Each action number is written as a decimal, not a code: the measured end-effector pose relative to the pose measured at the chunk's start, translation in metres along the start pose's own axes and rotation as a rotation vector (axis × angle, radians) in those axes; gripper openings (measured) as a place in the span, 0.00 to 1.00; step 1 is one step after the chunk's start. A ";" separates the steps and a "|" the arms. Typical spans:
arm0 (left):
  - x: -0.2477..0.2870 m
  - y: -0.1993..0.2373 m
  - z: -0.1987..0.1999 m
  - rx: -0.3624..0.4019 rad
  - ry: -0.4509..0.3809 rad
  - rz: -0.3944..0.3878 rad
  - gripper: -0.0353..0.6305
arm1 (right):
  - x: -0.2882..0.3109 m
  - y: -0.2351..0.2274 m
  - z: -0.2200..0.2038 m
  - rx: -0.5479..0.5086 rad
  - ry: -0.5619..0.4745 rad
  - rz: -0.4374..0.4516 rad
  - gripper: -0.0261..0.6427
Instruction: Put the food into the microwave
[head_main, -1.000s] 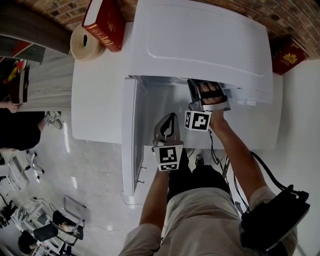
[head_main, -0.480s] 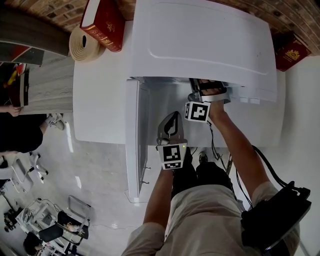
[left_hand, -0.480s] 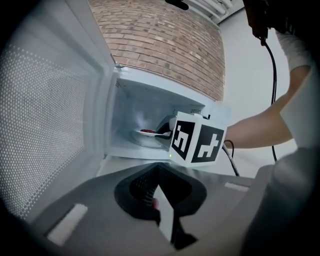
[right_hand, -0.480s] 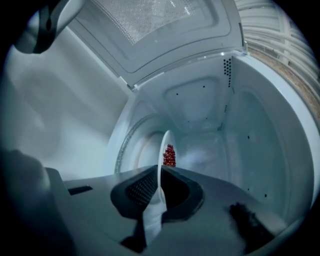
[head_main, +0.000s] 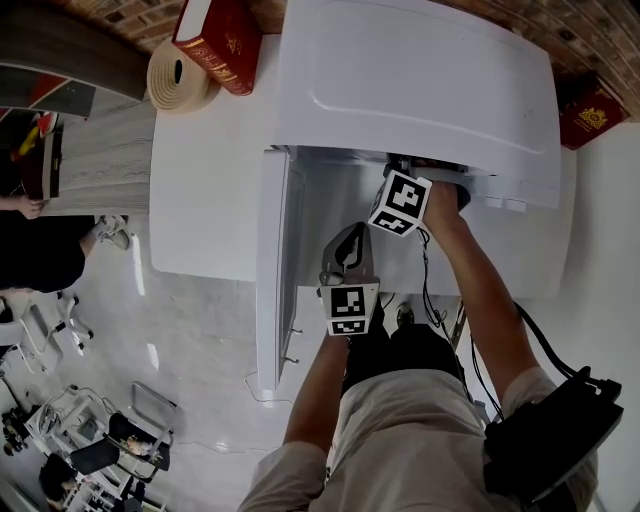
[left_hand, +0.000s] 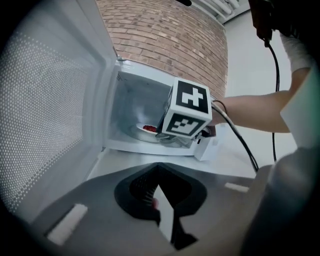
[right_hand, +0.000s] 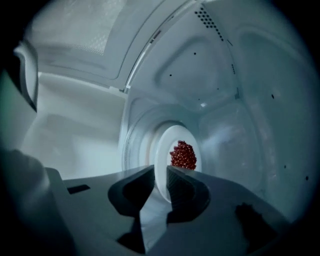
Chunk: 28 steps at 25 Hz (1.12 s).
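Note:
The white microwave (head_main: 420, 80) stands with its door (head_main: 272, 270) swung open to the left. Inside, a white plate (right_hand: 162, 150) with a heap of red food (right_hand: 183, 155) rests on the glass turntable (right_hand: 135, 145). My right gripper (right_hand: 160, 180) reaches into the cavity. Its jaws have just been opening and stand apart, with the plate's rim between them. In the head view only its marker cube (head_main: 402, 203) shows at the opening. My left gripper (head_main: 346, 240) hangs in front of the microwave, shut and holding nothing. From there I see the plate (left_hand: 145, 132) behind the right gripper's cube (left_hand: 187, 112).
The microwave sits on a white table (head_main: 200, 180). A red book (head_main: 215, 35) and a roll of tape (head_main: 180, 75) lie at the back left, a red box (head_main: 590, 108) at the right. A cable (left_hand: 240, 145) trails from the right gripper. The door (left_hand: 45, 110) stands close on my left.
My right gripper has pushed further into the microwave and tipped down, so its jaws and the hand are now hidden under the top. The left gripper has stayed put.

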<state>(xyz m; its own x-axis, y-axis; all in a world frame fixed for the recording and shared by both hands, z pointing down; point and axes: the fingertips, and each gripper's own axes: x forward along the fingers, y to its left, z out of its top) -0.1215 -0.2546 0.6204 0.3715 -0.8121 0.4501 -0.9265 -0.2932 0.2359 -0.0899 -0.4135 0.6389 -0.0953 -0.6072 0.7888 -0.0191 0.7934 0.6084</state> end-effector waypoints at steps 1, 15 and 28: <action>0.000 -0.001 0.000 0.001 0.001 -0.001 0.06 | -0.001 0.000 -0.001 0.029 -0.004 0.037 0.14; -0.006 -0.018 -0.011 0.026 0.035 -0.036 0.06 | -0.056 0.033 0.006 -0.050 -0.083 0.127 0.27; -0.038 -0.024 0.001 0.069 -0.048 0.029 0.06 | -0.127 0.063 -0.001 -0.155 -0.203 -0.017 0.06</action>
<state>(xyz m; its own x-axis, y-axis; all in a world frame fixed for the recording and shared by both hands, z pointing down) -0.1136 -0.2175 0.5968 0.3430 -0.8432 0.4140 -0.9393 -0.3022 0.1625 -0.0783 -0.2865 0.5766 -0.2940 -0.5866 0.7546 0.1292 0.7579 0.6395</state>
